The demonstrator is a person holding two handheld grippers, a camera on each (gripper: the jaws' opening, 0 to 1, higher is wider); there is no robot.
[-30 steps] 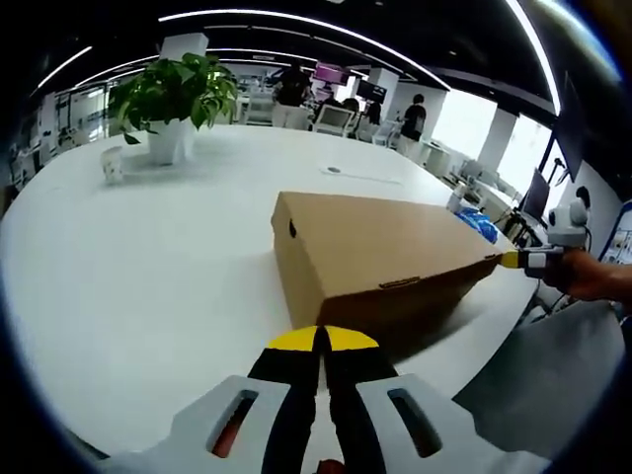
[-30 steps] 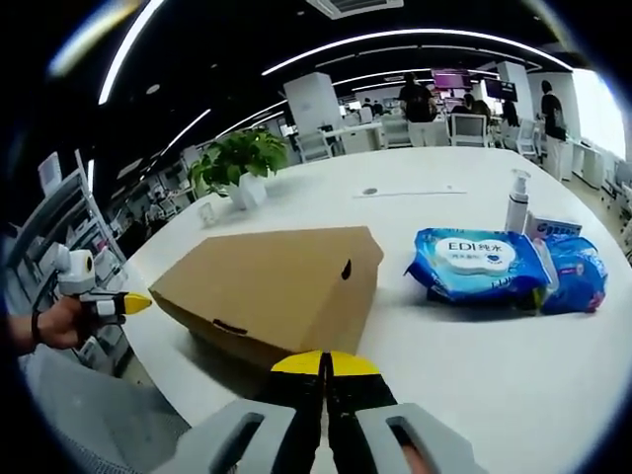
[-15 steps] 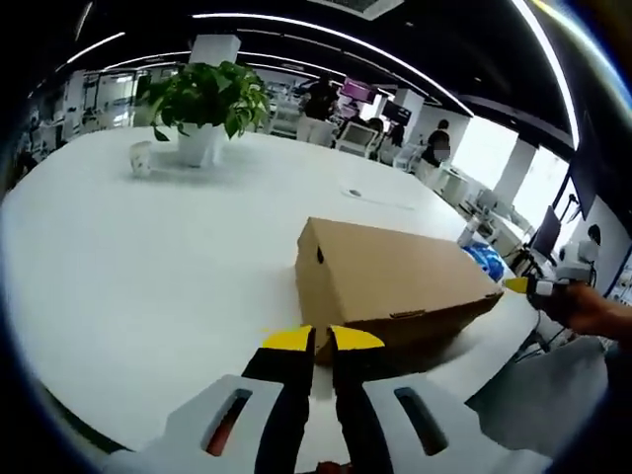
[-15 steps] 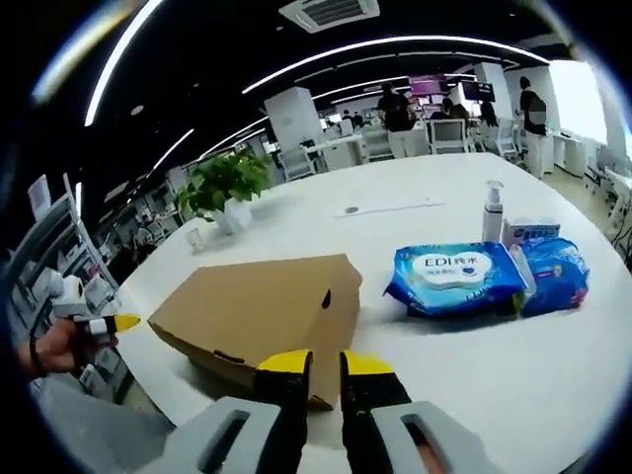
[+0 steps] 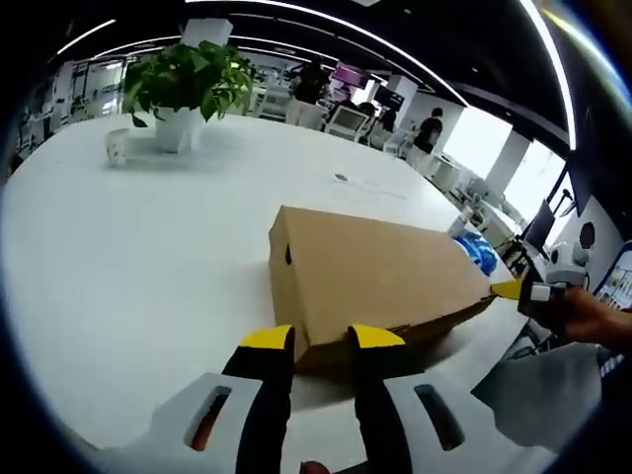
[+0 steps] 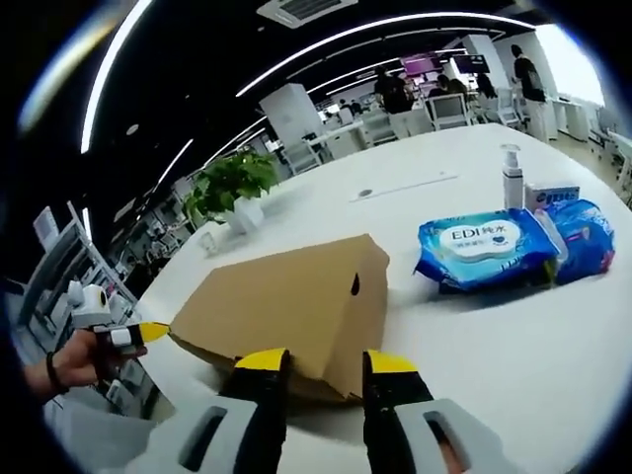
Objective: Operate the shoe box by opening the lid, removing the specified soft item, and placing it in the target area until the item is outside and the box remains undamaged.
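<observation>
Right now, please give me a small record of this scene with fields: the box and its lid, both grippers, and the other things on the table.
box: brown cardboard shoe box on the round white table
lid: shut
left gripper: open, at one end of the box
right gripper: open, at the opposite end
soft item: not visible
beside box: blue wet-wipe packs, white pump bottle
far side: potted green plant, small white cup
</observation>
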